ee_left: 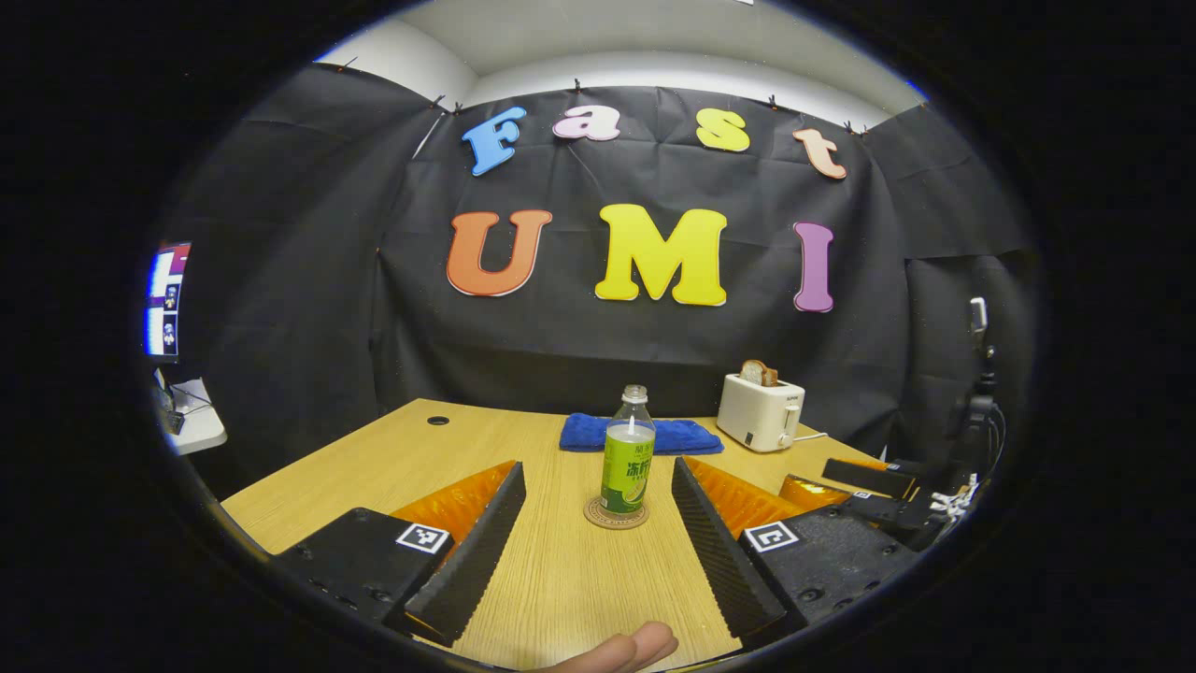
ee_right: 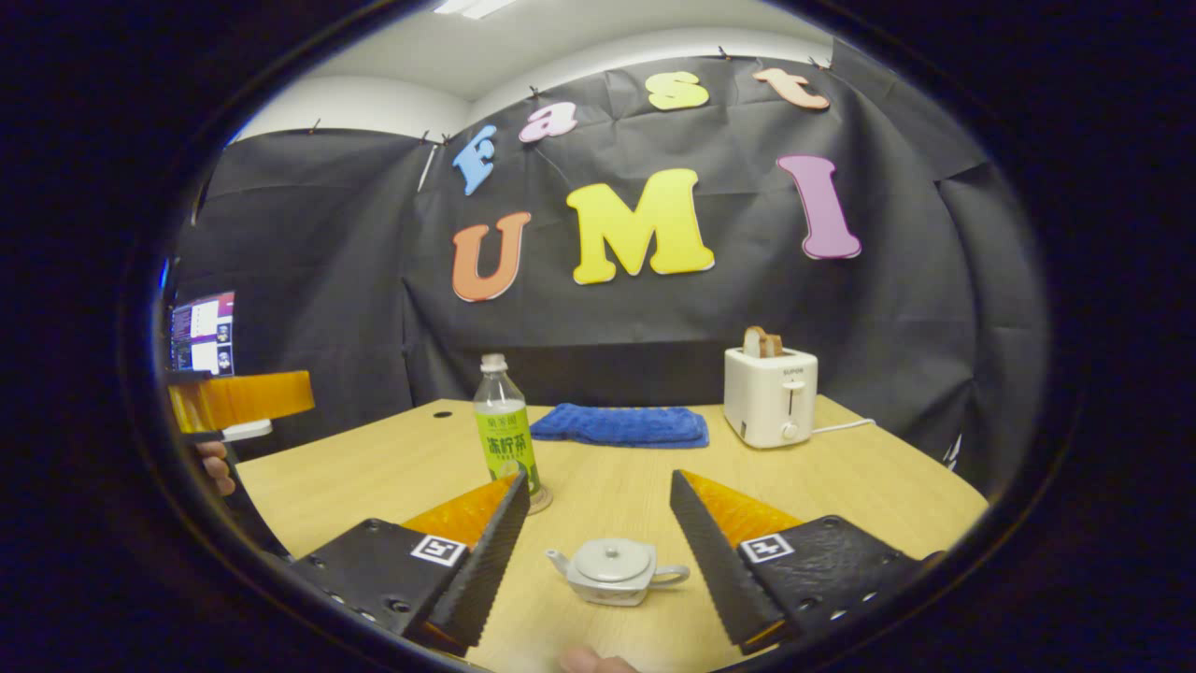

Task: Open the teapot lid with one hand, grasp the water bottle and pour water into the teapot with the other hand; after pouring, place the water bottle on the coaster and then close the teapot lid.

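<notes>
Bottle (ee_left: pixel 628 458) upright on coaster (ee_left: pixel 616 515), frame centre. Teapot (ee_right: pixel 615 570) lidded, lower centre, between spread right gripper (ee_right: pixel 590 537) jaws. Left gripper (ee_left: pixel 598 519) jaws spread.

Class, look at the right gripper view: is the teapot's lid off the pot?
No: the lid sits closed on the teapot, which stands on the table between the open right gripper fingers.

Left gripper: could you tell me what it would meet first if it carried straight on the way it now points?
Most likely the water bottle on its coaster, which stands almost centred between the open left gripper fingers. The table before it looks free, though depth is uncertain.
</notes>
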`<state>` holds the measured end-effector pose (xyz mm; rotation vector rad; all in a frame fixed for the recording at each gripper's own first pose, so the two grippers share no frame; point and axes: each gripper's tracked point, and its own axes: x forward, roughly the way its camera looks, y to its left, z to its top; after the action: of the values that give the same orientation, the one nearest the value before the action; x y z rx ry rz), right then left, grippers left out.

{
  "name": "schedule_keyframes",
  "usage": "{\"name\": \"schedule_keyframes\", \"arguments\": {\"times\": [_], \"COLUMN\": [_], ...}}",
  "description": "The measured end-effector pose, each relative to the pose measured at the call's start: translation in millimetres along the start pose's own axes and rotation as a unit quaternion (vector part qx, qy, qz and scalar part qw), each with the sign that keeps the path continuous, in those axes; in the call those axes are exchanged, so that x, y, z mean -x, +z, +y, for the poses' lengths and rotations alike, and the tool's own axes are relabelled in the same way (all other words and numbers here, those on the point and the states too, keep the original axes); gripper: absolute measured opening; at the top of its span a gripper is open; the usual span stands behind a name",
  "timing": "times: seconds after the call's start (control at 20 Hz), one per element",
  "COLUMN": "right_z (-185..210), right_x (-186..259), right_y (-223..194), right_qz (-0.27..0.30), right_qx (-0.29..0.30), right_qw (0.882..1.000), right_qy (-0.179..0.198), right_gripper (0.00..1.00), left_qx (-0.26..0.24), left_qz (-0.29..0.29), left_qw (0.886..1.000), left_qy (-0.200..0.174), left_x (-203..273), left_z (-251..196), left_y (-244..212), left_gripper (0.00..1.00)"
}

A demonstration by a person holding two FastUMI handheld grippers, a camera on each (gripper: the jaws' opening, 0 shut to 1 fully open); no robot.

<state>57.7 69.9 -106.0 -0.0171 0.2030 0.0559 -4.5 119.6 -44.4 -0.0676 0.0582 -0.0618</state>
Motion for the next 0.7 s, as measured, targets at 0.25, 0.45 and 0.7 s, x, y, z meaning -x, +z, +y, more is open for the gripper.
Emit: {"name": "schedule_keyframes", "arguments": {"times": [0.25, 0.45, 0.7], "right_z": [-18.3, -48.4, -59.0], "right_x": [42.6, 66.2, 63.4], "right_y": [58.8, 47.3, 26.6], "right_qz": [-0.051, -0.035, -0.009], "right_qx": [0.041, 0.061, 0.040], "right_qw": [0.997, 0.995, 0.997], "right_qy": [-0.035, -0.072, -0.064], "right_gripper": [0.97, 0.95, 0.95], "left_qx": [-0.027, -0.033, -0.033], "left_qz": [0.016, 0.016, 0.008], "left_qw": [1.000, 0.999, 0.999], "left_qy": [0.001, 0.016, 0.017], "left_x": [0.6, 2.1, 2.6], "left_z": [-5.2, -3.2, -9.2], "left_y": [-10.3, -9.4, -5.8], "left_gripper": [0.98, 0.98, 0.98]}}
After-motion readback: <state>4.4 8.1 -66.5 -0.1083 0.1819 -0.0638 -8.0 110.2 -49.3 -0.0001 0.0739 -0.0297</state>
